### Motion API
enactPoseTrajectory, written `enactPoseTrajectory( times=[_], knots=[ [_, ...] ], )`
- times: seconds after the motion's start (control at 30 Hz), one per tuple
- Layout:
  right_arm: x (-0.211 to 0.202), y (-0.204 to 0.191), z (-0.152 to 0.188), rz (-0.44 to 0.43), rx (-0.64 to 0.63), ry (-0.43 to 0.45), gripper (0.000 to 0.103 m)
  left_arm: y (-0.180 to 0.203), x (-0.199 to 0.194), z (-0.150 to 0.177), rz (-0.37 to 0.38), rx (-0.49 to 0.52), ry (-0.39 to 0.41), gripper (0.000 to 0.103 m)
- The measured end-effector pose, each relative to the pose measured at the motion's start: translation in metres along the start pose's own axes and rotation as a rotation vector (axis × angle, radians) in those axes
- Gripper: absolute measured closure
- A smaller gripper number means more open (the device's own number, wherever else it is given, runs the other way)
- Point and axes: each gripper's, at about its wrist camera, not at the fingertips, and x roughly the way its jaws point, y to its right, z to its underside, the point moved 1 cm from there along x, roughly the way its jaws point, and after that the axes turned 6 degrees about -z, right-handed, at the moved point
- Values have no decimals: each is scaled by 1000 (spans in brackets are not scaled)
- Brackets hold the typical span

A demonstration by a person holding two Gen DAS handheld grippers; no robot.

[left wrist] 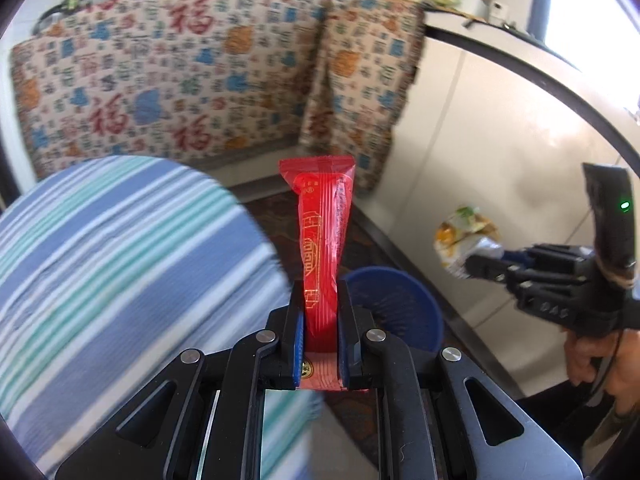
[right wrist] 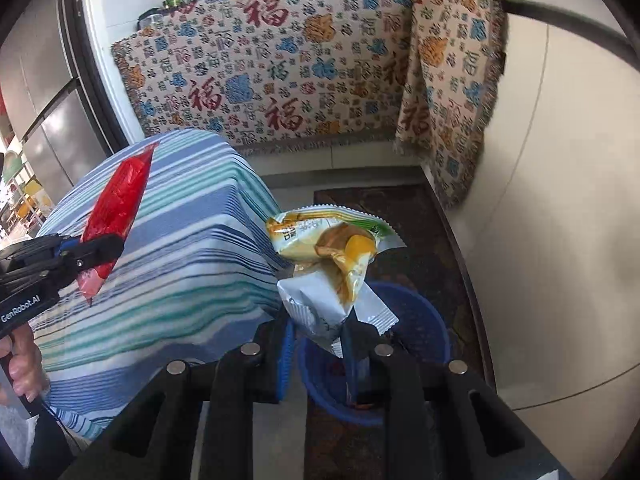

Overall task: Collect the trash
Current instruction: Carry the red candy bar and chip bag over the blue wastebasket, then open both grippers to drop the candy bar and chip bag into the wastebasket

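Left gripper (left wrist: 319, 312) was clamped on a red wrapper (left wrist: 324, 232), which stood upright between its pads, raised beside the rounded edge of the striped tablecloth (left wrist: 120, 248). Right gripper (right wrist: 320, 340) was closed on a yellow-and-white snack packet (right wrist: 328, 264), held above the blue basket (right wrist: 420, 328) on the floor beside the white cabinet (right wrist: 560, 240). Both pieces were lifted but neither was yet released; the basket's contents could not be made out. Judged progress: pickup done, deposit of both items remaining.
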Motion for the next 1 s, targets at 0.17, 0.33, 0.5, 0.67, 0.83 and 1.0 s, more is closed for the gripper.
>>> enactPoseTrajectory(
  times=[0.17,0.33,0.5,0.67,0.83,1.0],
  knots=[
    [27,45,22,11,26,-79,82,49,46,-5,94,38,-56,91],
    [52,67,29,16,4,-116,80,80,102,-9,181,52,-138,90],
    [66,82,33,44,36,-113,37,90,133,-10,198,66,-140,35],
    [44,85,30,108,78,-77,36,87,115,-13,150,67,-103,25],
    [-9,64,43,160,153,-26,17,78,60,-8,78,99,-44,10],
    [-69,35,77,237,232,31,9,70,7,14,39,115,-56,0]
  ],
)
